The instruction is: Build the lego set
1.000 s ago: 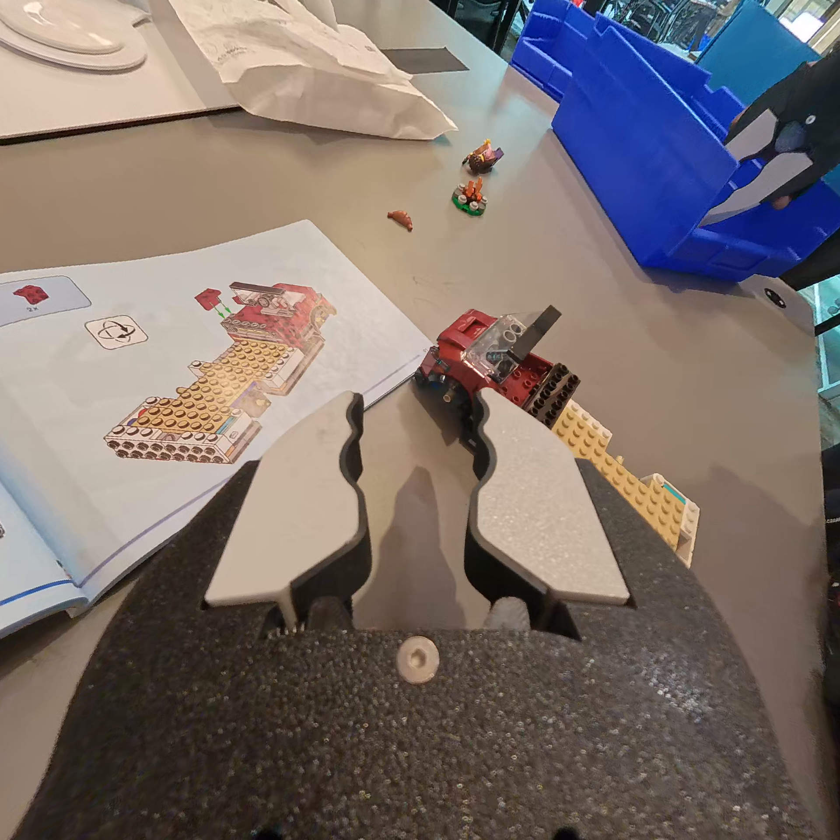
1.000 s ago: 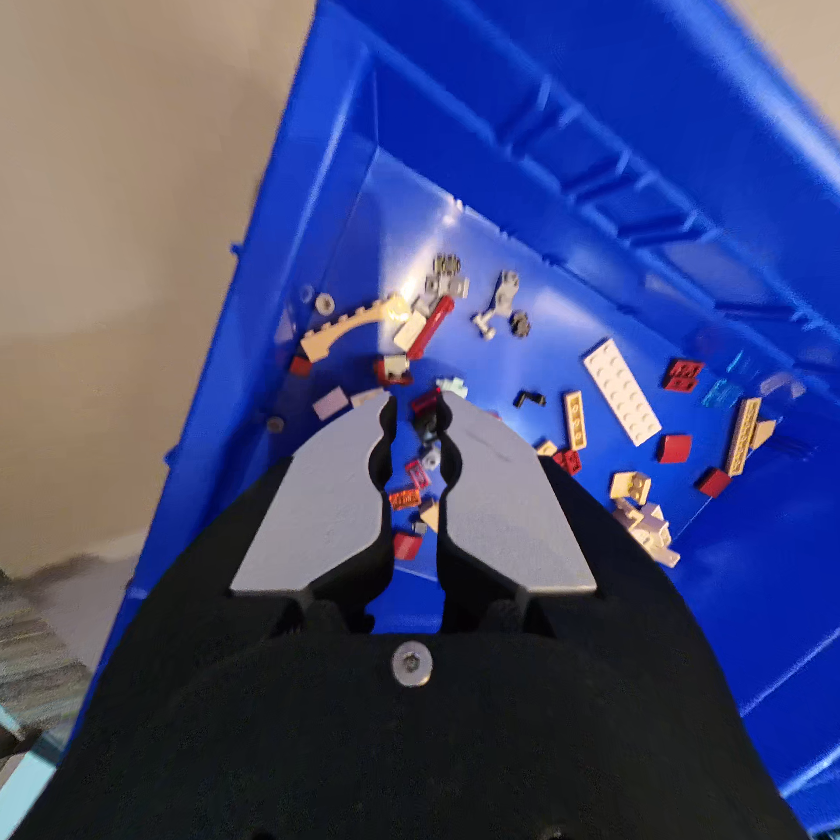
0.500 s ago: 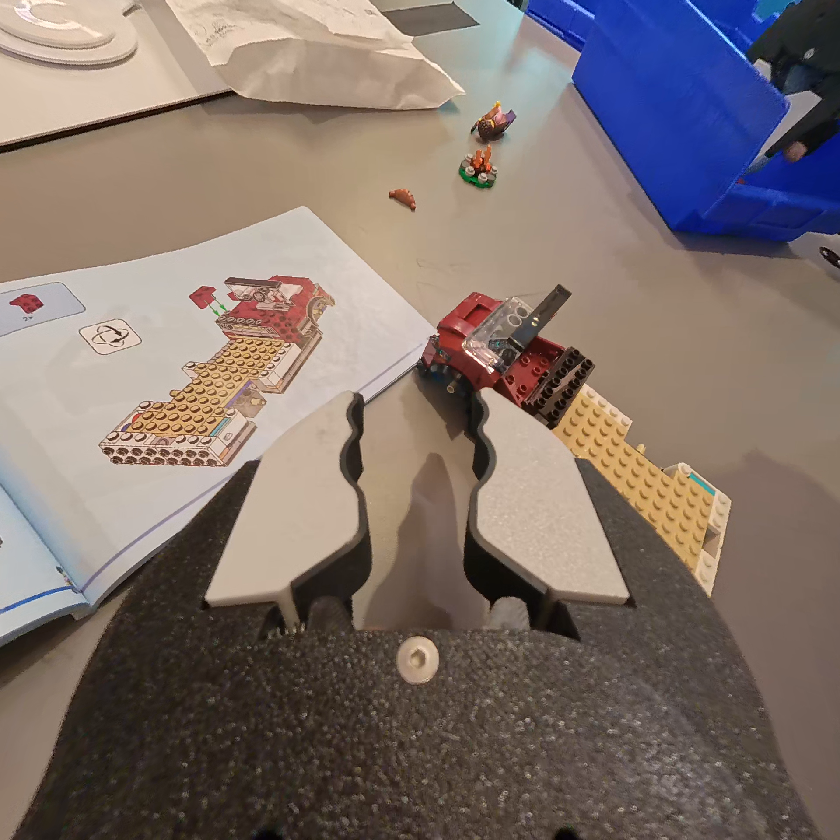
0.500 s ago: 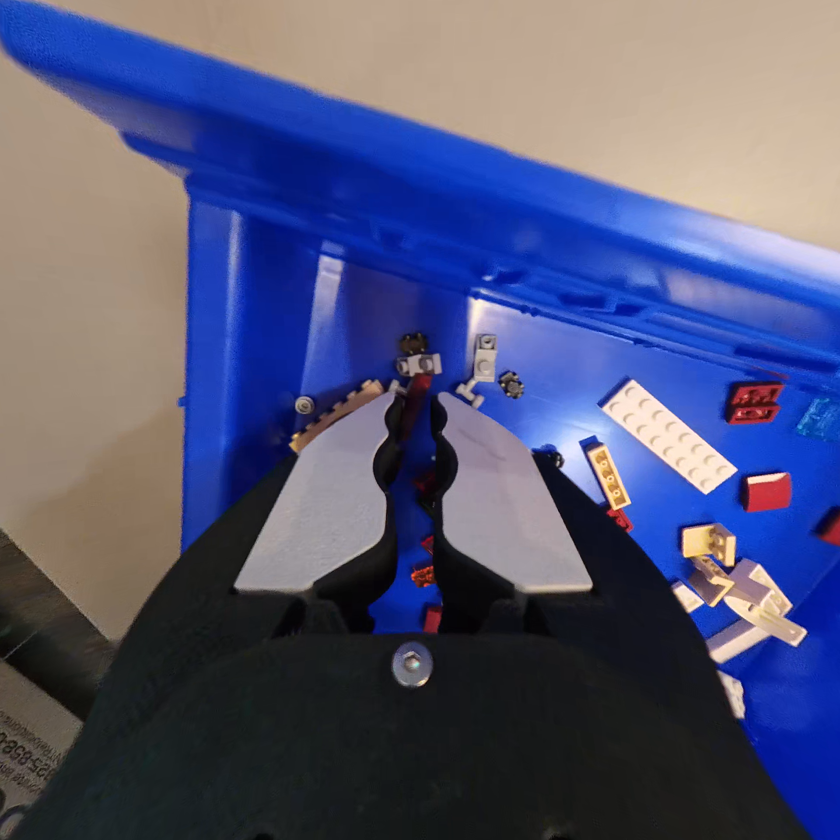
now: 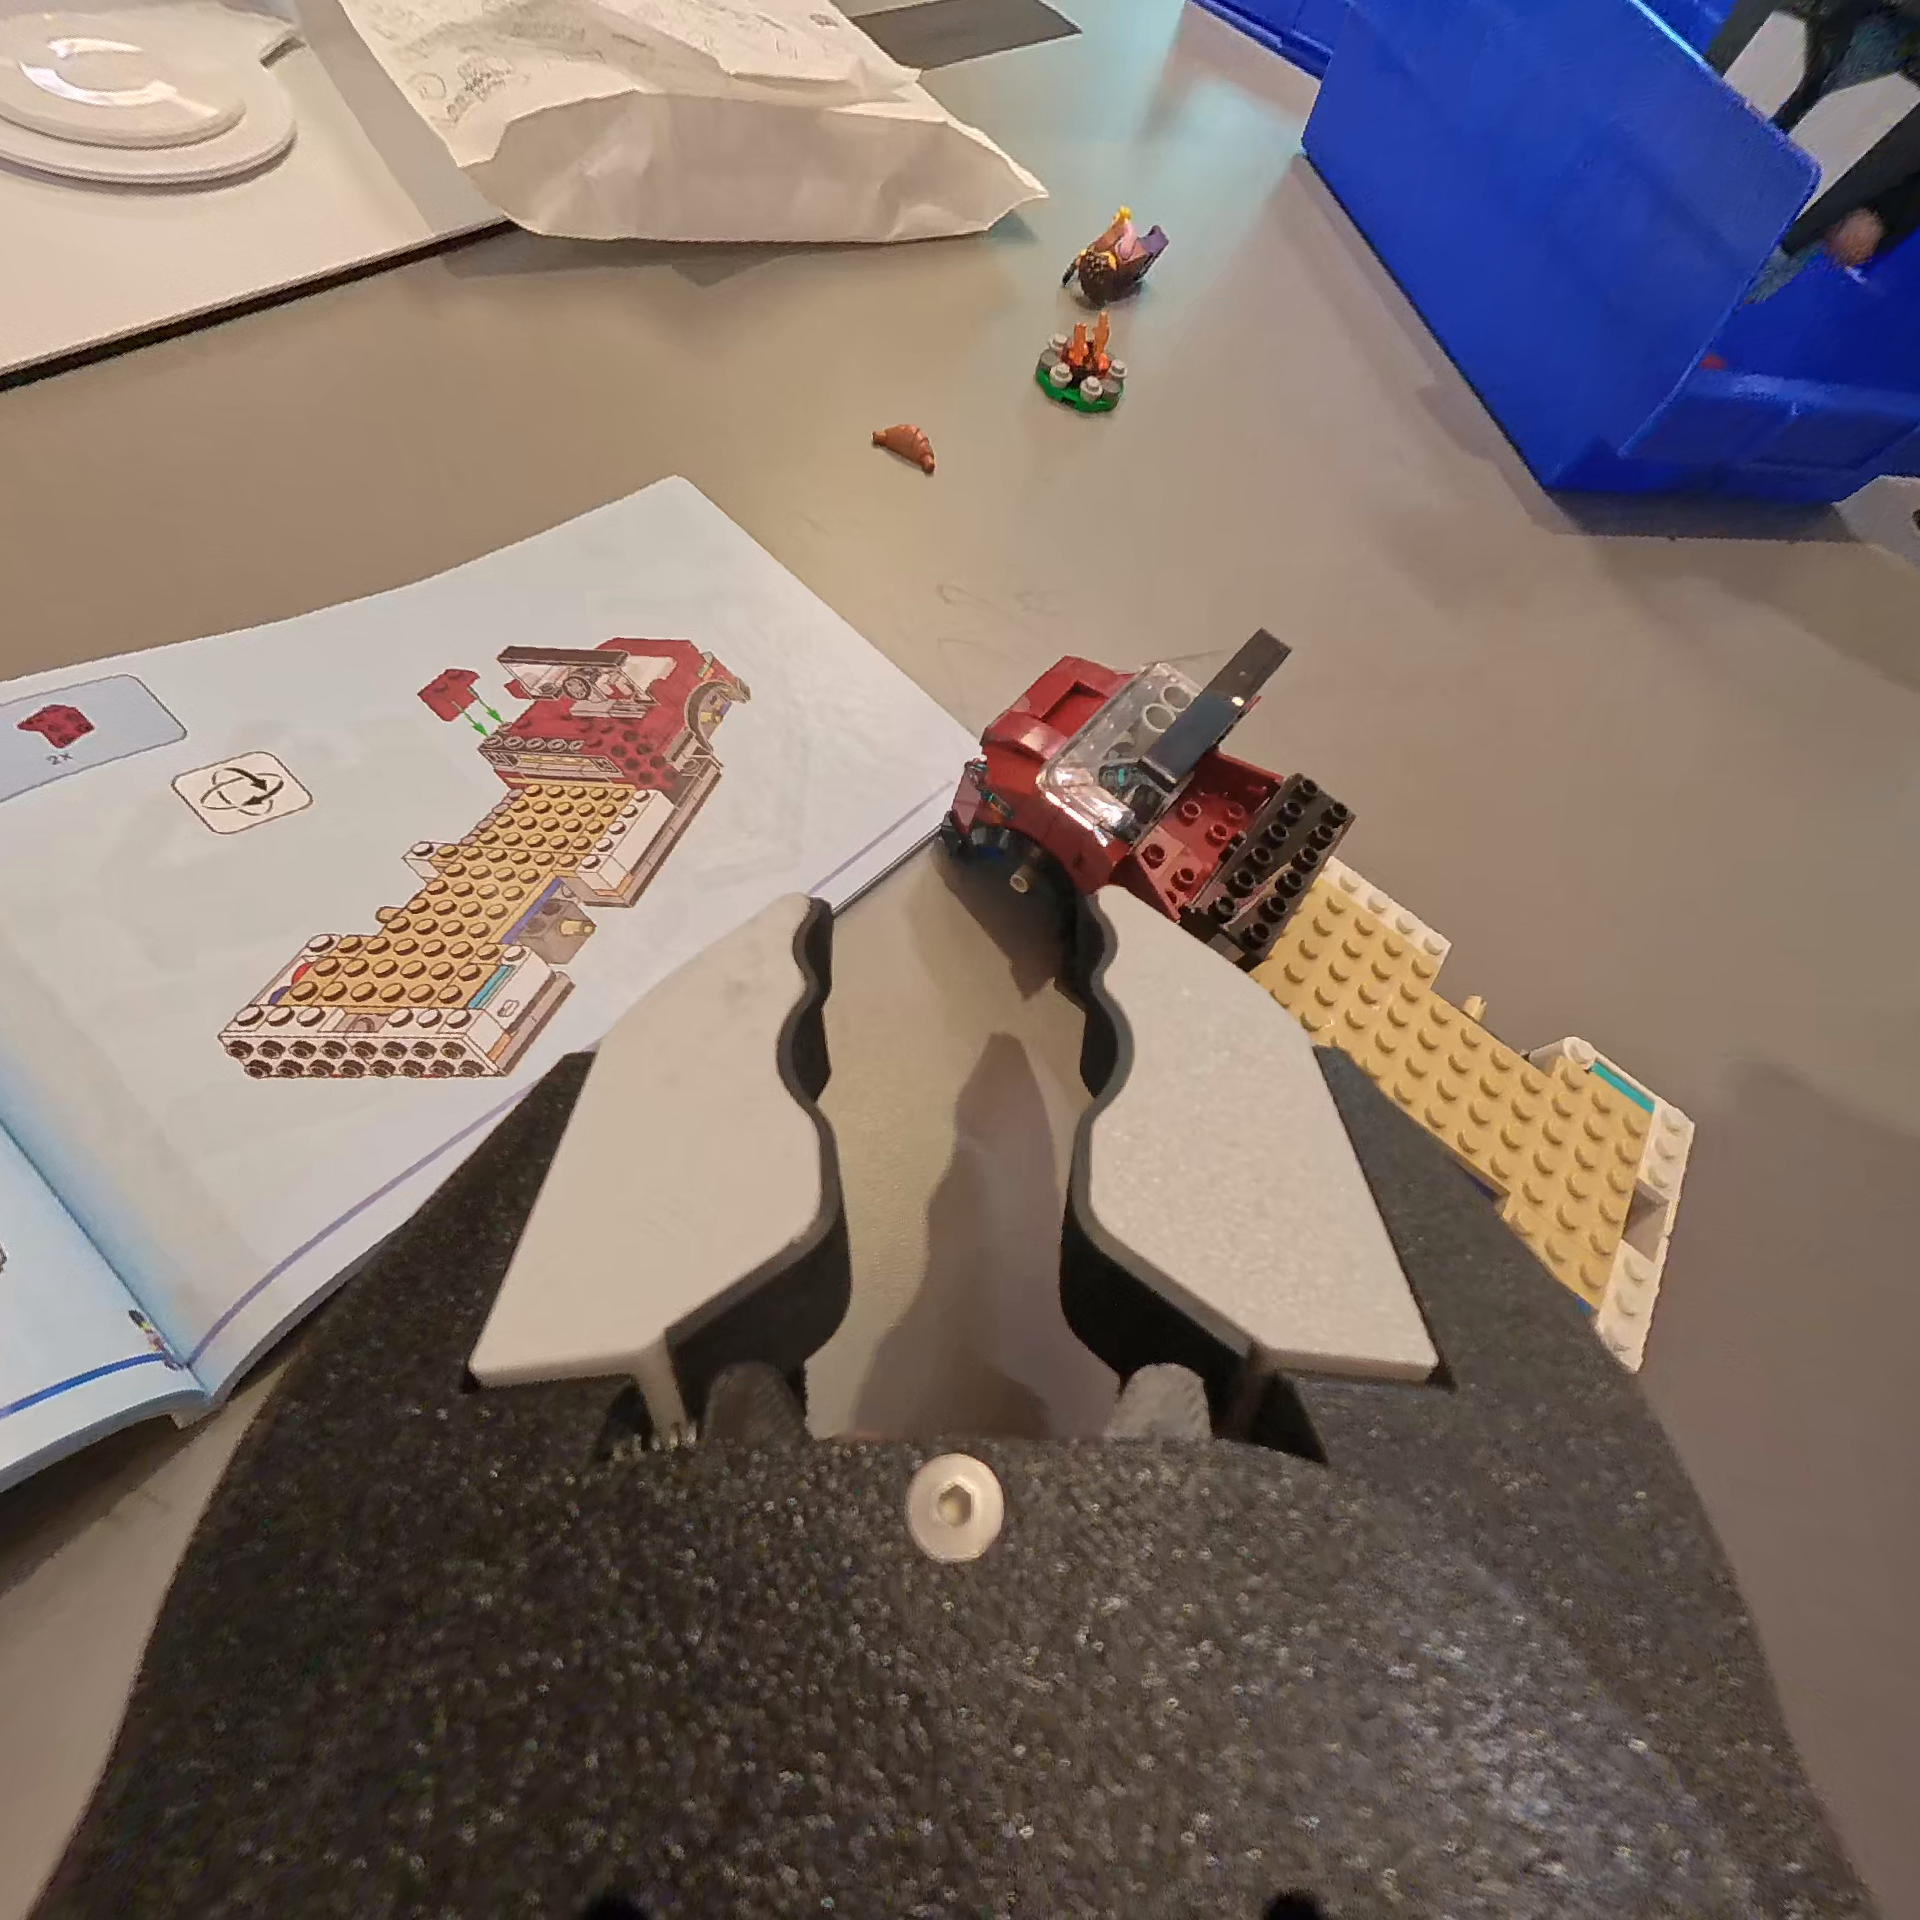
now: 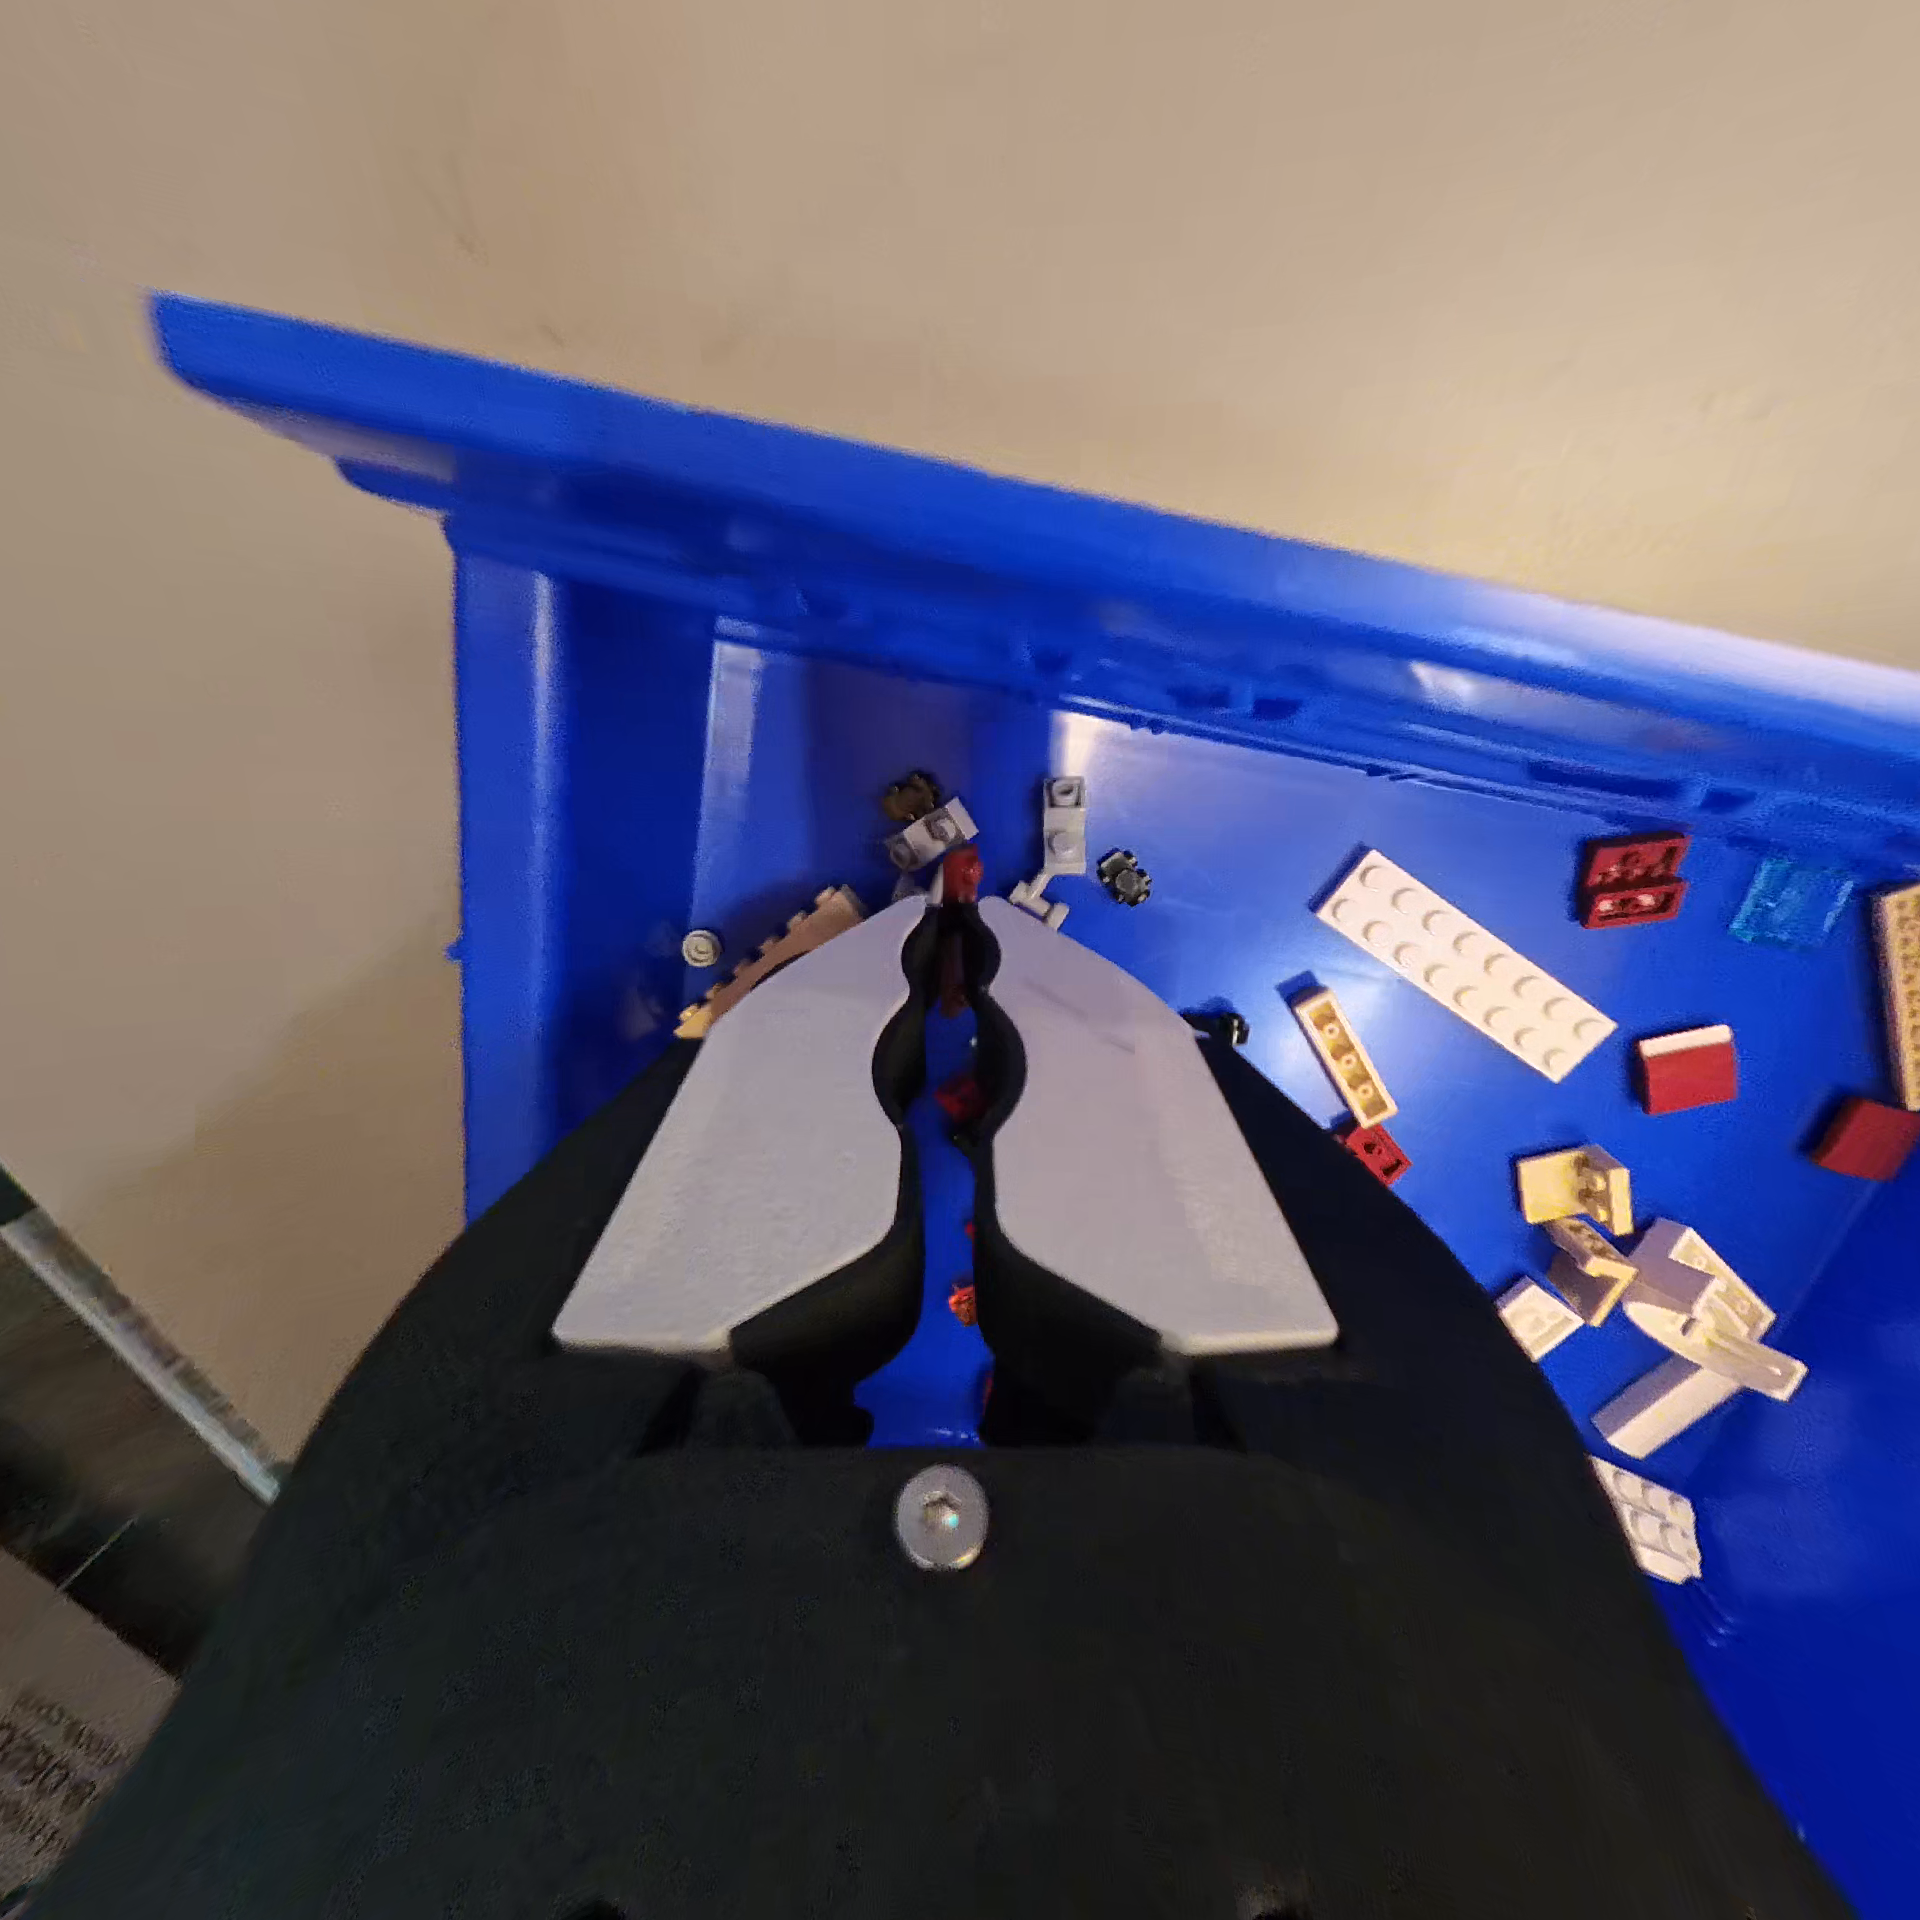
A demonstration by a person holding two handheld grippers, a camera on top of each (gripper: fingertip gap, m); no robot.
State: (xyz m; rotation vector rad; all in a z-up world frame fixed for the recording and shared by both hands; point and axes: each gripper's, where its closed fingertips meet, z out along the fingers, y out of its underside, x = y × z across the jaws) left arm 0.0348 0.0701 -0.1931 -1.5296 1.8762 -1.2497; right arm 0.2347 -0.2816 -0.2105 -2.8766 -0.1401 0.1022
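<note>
Dark red, narrow brick piece sits pinched between the fingertips of the right gripper, pads pressed on it, its studded end poking out past the tips. This is inside the blue bin, near its far corner, above a scatter of loose parts: a grey plate piece, a grey bracket, a tan toothed arch, a long white plate.

Risk, as I judge it: the hold is at the very tips on a slim piece, so a knock against the bin wall or a twist could pivot it out and drop it back among the lookalike red parts.

Left gripper is spread wide, nothing between the fingers, hovering low over the counter just beside the cab end of the dark red truck model with its tan studded bed. An open instruction booklet lies to the left.

Counter is grey, matte. Farther out: small brown piece, small campfire build, a white paper bag. In the right view the surface beyond the bin looks beige.
</note>
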